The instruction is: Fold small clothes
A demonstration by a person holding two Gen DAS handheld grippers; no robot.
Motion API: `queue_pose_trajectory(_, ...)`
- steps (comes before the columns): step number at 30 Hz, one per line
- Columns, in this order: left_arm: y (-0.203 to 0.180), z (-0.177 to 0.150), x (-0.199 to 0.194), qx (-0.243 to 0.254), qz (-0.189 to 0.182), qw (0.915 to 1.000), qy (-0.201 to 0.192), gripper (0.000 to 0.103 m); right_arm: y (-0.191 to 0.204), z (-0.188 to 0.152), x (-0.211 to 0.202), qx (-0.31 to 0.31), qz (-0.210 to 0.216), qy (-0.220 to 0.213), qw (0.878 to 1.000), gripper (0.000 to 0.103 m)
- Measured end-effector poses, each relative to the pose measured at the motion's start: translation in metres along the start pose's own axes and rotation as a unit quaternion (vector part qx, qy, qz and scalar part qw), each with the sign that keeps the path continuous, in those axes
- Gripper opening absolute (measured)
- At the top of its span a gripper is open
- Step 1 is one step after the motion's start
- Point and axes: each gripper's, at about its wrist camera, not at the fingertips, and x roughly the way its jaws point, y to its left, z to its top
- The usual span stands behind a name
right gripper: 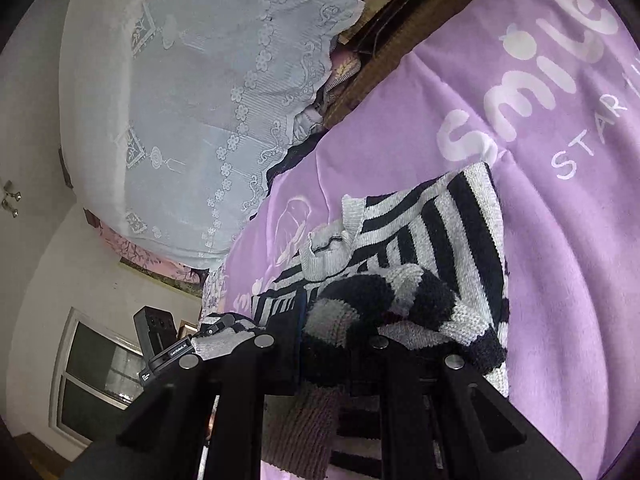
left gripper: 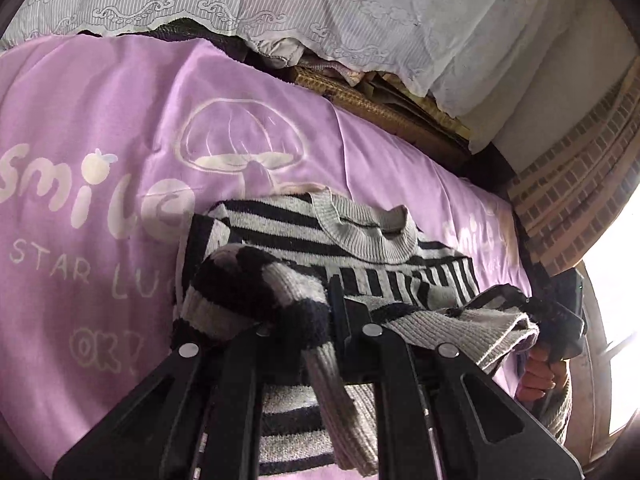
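Striped sweater mid-fold on the purple blanket, both grippers clamped on it

Left gripper (left gripper: pixel 324 320) pinches a sleeve, right gripper (right gripper: pixel 320 344) grips knit too; sweater (left gripper: pixel 360 248) lies bunched at 12 o'clock on the blanket (left gripper: pixel 100 120); lace cloth (left gripper: pixel 280 4) beyond, window (right gripper: pixel 96 376) at 8.

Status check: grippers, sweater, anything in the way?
Left gripper and right gripper both shut on the striped sweater. Its near part is lifted, collar end lying on the purple blanket. Nothing in the way.
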Motion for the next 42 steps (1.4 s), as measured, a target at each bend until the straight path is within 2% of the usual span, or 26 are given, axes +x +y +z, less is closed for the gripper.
queue_pose_trajectory(5, 0.01, 0.011, 0.015, -0.02, 0.008, 0.9997, -0.006, 0.01, -0.017, 0.014, 0.019, 0.03, -0.006, 0.001, 1.0, 0.015)
queue_pose_trajectory(10, 0.025, 0.009, 0.046, -0.036, 0.028, 0.9989, 0.015, 0.01, -0.045, 0.022, 0.036, 0.074, -0.003, -0.003, 0.997, 0.014)
queue_pose_trajectory(17, 0.035, 0.003, 0.056, -0.039, 0.014, 0.9991, 0.011, 0.011, -0.047, 0.018, 0.036, 0.055, 0.001, -0.008, 0.998, 0.013)
queue_pose_trajectory(23, 0.035, 0.0, 0.055, -0.04, 0.013, 0.9991, 0.009, 0.012, -0.041, 0.015, 0.036, 0.02, -0.012, -0.011, 1.0, 0.014)
queue_pose_trajectory(25, 0.035, -0.002, 0.05, -0.047, 0.01, 0.9989, 0.006, 0.019, -0.037, 0.014, 0.035, 0.005, -0.018, -0.012, 1.0, 0.017)
queue_pose_trajectory(26, 0.034, -0.003, 0.045, -0.05, 0.01, 0.9987, 0.0, 0.024, -0.034, 0.013, 0.035, -0.006, -0.022, -0.012, 1.0, 0.019)
queue_pose_trajectory(28, 0.028, -0.005, 0.032, -0.047, 0.021, 0.9985, -0.021, 0.061, -0.029, 0.012, 0.036, -0.025, -0.025, -0.01, 0.999, 0.028)
queue_pose_trajectory(29, 0.021, -0.006, 0.022, -0.04, 0.037, 0.9977, -0.04, 0.071, -0.026, 0.011, 0.035, -0.035, -0.023, -0.01, 0.999, 0.037)
queue_pose_trajectory(30, 0.015, -0.008, 0.013, -0.033, 0.06, 0.9958, -0.062, 0.086, -0.021, 0.01, 0.035, -0.05, -0.022, -0.01, 0.998, 0.047)
queue_pose_trajectory(31, 0.009, -0.009, 0.005, -0.024, 0.075, 0.9938, -0.079, 0.093, -0.017, 0.008, 0.035, -0.062, -0.023, -0.01, 0.998, 0.053)
queue_pose_trajectory(33, -0.005, -0.012, -0.008, -0.001, 0.088, 0.9908, -0.103, 0.093, -0.003, 0.003, 0.035, -0.099, -0.037, -0.013, 0.994, 0.076)
queue_pose_trajectory(34, -0.008, -0.013, -0.01, 0.004, 0.087, 0.9906, -0.106, 0.093, 0.004, 0.001, 0.033, -0.118, -0.052, -0.018, 0.991, 0.082)
queue_pose_trajectory(35, -0.01, -0.014, -0.012, 0.006, 0.086, 0.9906, -0.106, 0.093, 0.011, -0.002, 0.031, -0.134, -0.069, -0.028, 0.988, 0.094)
queue_pose_trajectory(36, -0.012, -0.016, -0.011, 0.007, 0.086, 0.9909, -0.104, 0.093, 0.019, -0.005, 0.027, -0.152, -0.088, -0.044, 0.984, 0.098)
queue_pose_trajectory(42, -0.025, -0.026, -0.013, 0.032, 0.101, 0.9892, -0.102, 0.093, 0.055, -0.021, -0.013, -0.222, -0.112, -0.154, 0.956, 0.099)
